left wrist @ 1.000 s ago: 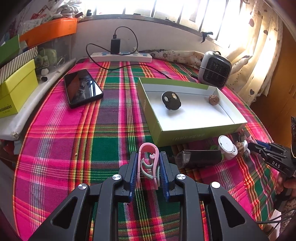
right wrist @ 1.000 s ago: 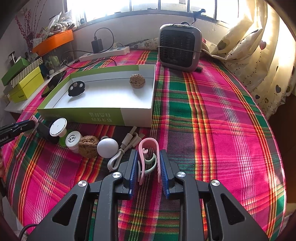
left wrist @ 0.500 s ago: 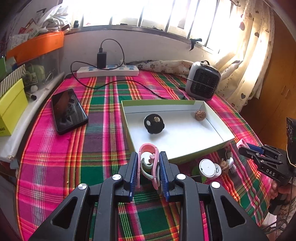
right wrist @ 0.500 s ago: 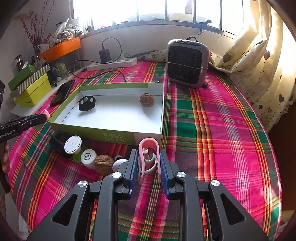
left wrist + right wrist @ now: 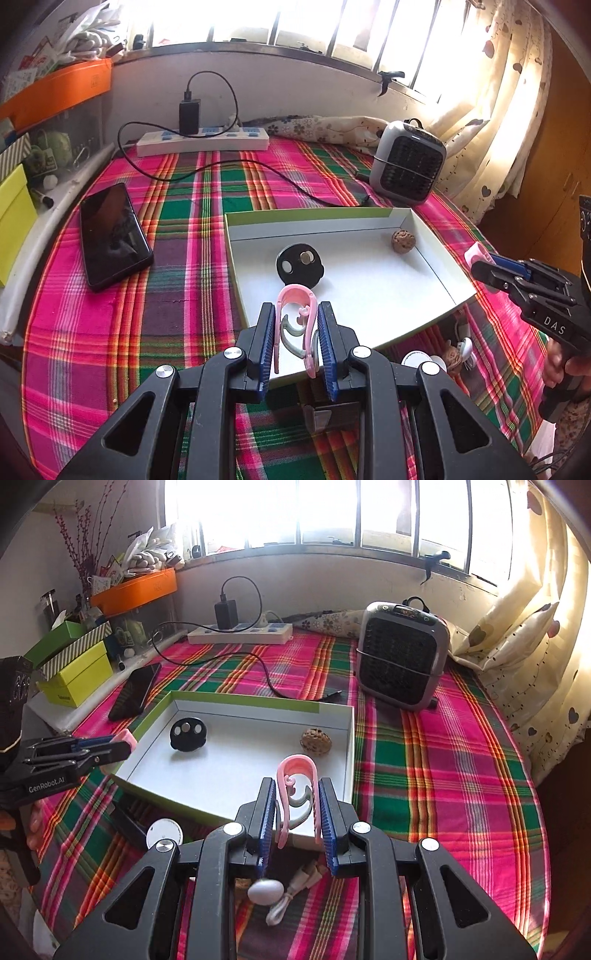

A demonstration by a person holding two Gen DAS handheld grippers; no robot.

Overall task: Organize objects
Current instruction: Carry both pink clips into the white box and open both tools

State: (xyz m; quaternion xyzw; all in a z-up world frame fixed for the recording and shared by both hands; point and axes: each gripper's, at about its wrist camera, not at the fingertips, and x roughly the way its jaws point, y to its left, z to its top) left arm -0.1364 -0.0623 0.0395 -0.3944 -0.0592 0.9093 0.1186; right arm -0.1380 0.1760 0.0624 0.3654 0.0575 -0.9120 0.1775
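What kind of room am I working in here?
Most likely a lived-in home room: a table under a plaid cloth by a curtained window, with a small heater, power strip and phone.

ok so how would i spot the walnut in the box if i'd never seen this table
Find the shallow white box with green sides in the middle of the plaid tablecloth, in front of the small grey heater. Only two things lie inside it. The walnut is the wrinkled brown ball near the heater-side wall, unlike the flat black disc.
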